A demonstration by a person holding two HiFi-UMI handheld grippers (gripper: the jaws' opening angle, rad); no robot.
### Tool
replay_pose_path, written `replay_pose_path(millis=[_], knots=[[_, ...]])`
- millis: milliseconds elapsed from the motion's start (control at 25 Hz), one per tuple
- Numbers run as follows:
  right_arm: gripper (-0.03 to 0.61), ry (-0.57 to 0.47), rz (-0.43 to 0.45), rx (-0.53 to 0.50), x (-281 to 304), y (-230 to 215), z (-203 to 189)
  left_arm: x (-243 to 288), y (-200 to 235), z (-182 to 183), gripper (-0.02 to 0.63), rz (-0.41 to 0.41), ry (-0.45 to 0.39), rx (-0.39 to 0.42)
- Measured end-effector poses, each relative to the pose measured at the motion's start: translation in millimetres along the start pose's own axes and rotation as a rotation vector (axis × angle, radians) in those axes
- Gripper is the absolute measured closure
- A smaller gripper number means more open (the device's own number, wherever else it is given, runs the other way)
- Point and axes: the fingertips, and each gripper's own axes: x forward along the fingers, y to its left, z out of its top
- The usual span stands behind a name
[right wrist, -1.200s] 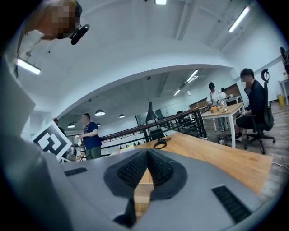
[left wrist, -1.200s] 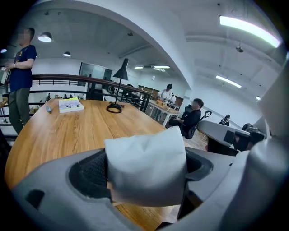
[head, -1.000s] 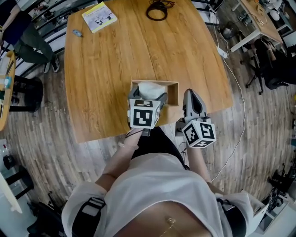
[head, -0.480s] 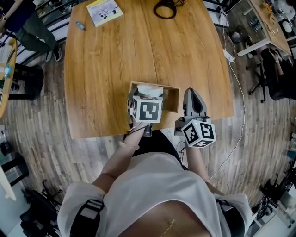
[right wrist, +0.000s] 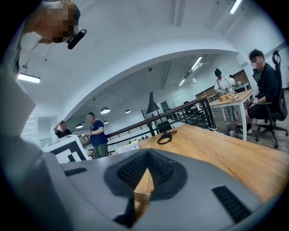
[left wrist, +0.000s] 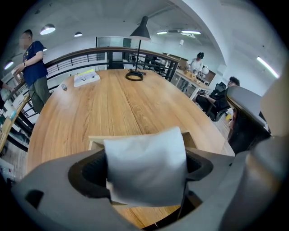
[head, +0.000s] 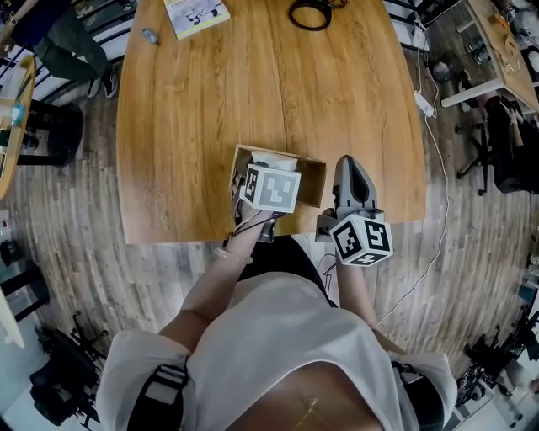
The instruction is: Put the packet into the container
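My left gripper [left wrist: 143,173] is clamped on the packet [left wrist: 144,155], with one ribbed pad pressed against each side and the jaws set wide to take its width. The packet is a soft, pillow-like pouch, plain matte white on the side facing me. It has a few shallow creases, a rounded top edge and a flatter seam along the bottom. It hangs at the left end of the container [head: 312,181], whose pale wooden rim shows behind and under it. I cannot tell whether the packet touches the bottom.

The container is an open, shallow wooden box near my edge of the table [head: 210,101], and its right half is bare. My right gripper [right wrist: 145,176] rests just to the right of the box with its jaws drawn together on nothing, so only a thin sliver of tabletop shows between the pads.

Each gripper carries its marker cube, the left [head: 272,187] and the right [head: 362,240], printed with black-and-white square patterns.

Across the table lie a yellow booklet [head: 195,14], a small bluish item [head: 150,35] near it and a coiled black cable [head: 310,13]. The booklet's cover has dark print, but it is too small to read.
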Motion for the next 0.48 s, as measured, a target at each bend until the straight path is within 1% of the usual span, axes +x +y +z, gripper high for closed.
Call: replay_pose_path(millis=[200, 360, 480], knots=[[0.567, 0.001, -0.011, 0.007, -0.4, -11.2, 0.2, 10.6, 0.5, -4.7, 0.143, 0.017, 0.043, 0.01], [0.566, -0.002, -0.013, 0.011, -0.7, -16.7, 1.2, 19.1, -2.0, -8.4, 0.143, -0.003, 0.044, 0.004], [0.566, 0.001, -0.011, 0.014, -0.1, -16.9, -0.7, 17.1, -1.8, -6.7, 0.143, -0.004, 0.046, -0.002]])
